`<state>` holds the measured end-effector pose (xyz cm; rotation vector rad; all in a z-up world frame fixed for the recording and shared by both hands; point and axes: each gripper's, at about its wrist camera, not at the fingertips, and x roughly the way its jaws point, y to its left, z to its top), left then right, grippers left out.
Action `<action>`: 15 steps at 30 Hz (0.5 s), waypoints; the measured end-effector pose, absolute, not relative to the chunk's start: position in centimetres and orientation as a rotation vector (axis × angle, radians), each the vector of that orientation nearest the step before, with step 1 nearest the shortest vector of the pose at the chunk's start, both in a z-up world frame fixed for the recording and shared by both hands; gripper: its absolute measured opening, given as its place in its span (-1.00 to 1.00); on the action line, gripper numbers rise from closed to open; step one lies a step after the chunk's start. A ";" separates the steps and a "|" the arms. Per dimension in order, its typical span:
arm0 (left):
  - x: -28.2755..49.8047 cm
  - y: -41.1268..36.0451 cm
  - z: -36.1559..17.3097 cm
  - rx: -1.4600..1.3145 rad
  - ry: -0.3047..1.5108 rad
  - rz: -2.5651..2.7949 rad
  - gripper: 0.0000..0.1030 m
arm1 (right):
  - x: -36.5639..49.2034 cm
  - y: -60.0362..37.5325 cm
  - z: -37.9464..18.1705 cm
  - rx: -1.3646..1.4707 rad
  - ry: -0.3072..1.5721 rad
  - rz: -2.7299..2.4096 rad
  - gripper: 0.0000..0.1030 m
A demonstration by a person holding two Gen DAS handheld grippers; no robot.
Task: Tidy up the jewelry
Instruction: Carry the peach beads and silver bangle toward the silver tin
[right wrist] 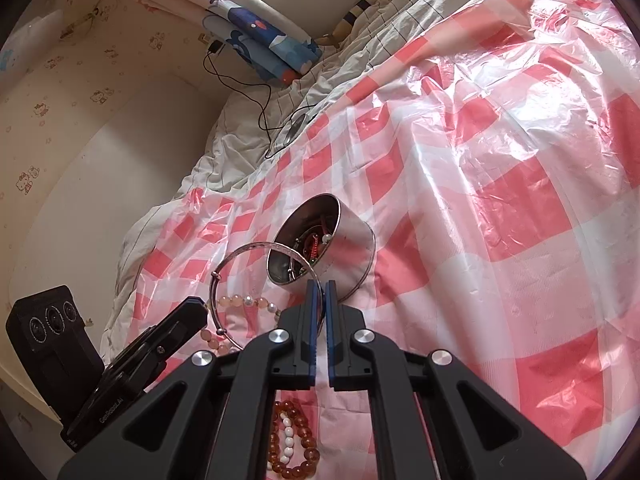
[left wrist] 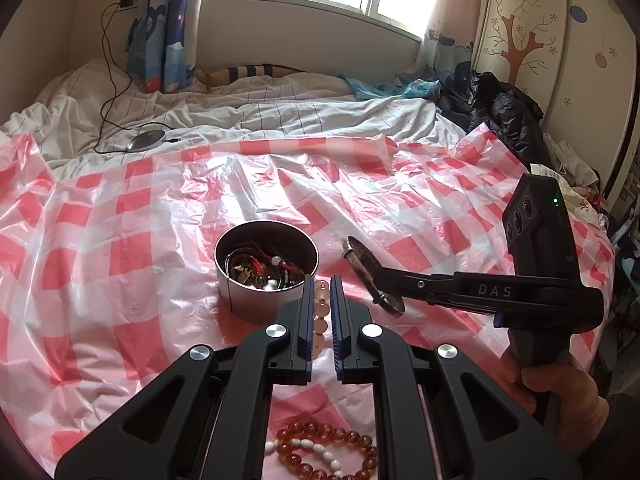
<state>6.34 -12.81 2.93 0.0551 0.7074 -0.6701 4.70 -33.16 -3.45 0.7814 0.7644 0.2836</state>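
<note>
The bangle (right wrist: 256, 276) hung pinched between your right gripper's (right wrist: 321, 286) jaws, which stood nearly shut on its thin rim, lifted off the bed just beside the tin (right wrist: 344, 248). From the left wrist view the ring showed edge-on, tilted, near the tin's right side but apart from it. To my eye the step in hand was dropping it into the tin, which already held red cord and other pieces; you needed to carry the hoop over the opening, lay it flatter so it cleared the rim, and only then let go, since a thin metal ring held by one edge could swing or slip. Your left gripper (left wrist: 321, 280) had its jaws narrow around the pink bead bracelet (left wrist: 322, 320) lying on the checked sheet (left wrist: 120, 220); I could not tell whether they actually gripped it. The amber bracelet (left wrist: 320, 452) lay nearer you, untouched. Readable writing: "DAS" on the right gripper's arm in the left view, and what looked like "GenRobot.AI" on the left gripper's body in the right view.
</note>
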 end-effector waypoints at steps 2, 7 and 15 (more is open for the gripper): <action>6.7 -13.0 3.1 0.038 0.701 -0.676 -0.86 | 4.9 -33.3 -3.4 0.785 0.762 0.284 -0.91; 8.5 -13.1 3.6 -0.028 0.682 -0.680 -0.86 | 5.3 -34.0 -3.5 0.807 0.750 0.280 -0.91; 10.8 -13.2 4.0 -0.096 0.670 -0.697 -0.86 | 5.6 -35.2 -3.7 0.849 0.733 0.274 -0.91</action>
